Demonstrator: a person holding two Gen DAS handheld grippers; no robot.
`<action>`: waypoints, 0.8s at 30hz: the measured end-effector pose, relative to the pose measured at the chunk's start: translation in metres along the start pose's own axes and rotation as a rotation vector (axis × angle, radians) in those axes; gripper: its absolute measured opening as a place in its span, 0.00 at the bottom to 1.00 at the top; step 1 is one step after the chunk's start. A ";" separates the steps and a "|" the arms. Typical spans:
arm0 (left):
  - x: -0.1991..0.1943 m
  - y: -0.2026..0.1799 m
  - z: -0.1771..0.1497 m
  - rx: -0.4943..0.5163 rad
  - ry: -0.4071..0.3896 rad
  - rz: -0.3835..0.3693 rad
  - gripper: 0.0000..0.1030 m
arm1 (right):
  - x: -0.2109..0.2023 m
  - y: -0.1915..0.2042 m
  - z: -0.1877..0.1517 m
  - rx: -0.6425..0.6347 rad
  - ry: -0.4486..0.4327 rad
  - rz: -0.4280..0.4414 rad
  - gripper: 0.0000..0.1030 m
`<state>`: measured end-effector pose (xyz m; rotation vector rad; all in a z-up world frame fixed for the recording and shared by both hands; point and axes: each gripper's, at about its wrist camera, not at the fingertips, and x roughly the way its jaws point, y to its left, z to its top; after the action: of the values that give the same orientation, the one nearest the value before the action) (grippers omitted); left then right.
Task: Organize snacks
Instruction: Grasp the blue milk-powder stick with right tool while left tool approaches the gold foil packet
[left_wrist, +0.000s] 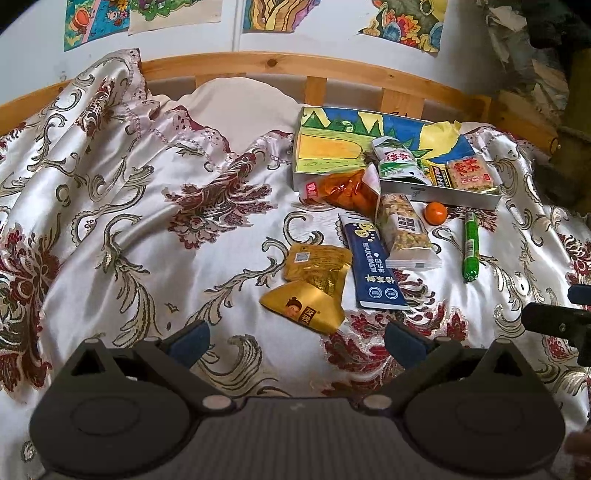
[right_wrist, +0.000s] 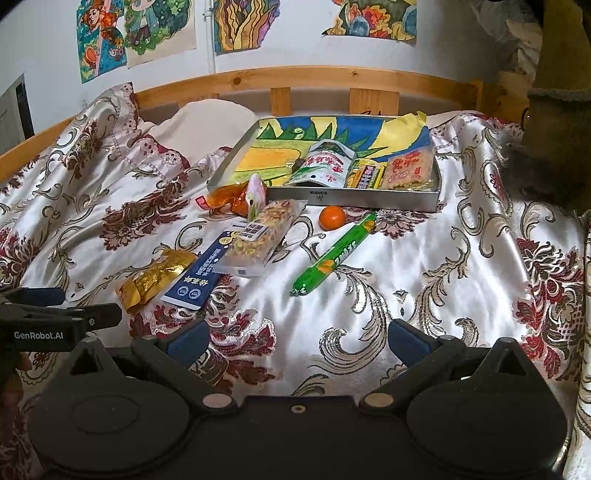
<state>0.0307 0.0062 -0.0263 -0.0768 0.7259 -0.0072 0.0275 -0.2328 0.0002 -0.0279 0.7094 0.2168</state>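
Snacks lie on a patterned satin bedspread. A grey tray (left_wrist: 454, 195) (right_wrist: 354, 197) lined with a drawing holds a green-white pouch (right_wrist: 325, 164), a yellow pack (right_wrist: 367, 175) and a red-labelled rice cracker (right_wrist: 408, 168). In front lie an orange bag (left_wrist: 343, 190), a nut bar (left_wrist: 404, 232) (right_wrist: 258, 236), a blue packet (left_wrist: 373, 266) (right_wrist: 201, 275), gold packets (left_wrist: 308, 288) (right_wrist: 155, 278), a tangerine (left_wrist: 436, 213) (right_wrist: 331, 218) and a green sausage (left_wrist: 471, 247) (right_wrist: 334, 254). My left gripper (left_wrist: 295, 341) and right gripper (right_wrist: 297, 341) are open and empty, hovering near the snacks.
A wooden bed rail (left_wrist: 295, 70) runs behind the tray, with drawings on the wall above. A pillow (left_wrist: 236, 107) lies at the back. The other gripper shows at the right edge of the left wrist view (left_wrist: 557, 321) and at the left edge of the right wrist view (right_wrist: 55, 321).
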 end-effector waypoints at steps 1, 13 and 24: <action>0.000 0.001 0.000 0.000 0.000 0.000 1.00 | 0.001 0.000 0.000 -0.001 0.002 0.001 0.99; 0.009 0.011 0.005 -0.025 0.000 0.003 1.00 | 0.016 0.010 0.003 -0.017 0.025 0.012 0.99; 0.025 0.024 0.014 -0.033 -0.014 0.032 1.00 | 0.030 0.023 0.009 -0.045 0.026 0.028 0.99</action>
<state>0.0577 0.0304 -0.0343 -0.0965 0.7132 0.0363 0.0505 -0.2036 -0.0118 -0.0634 0.7311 0.2599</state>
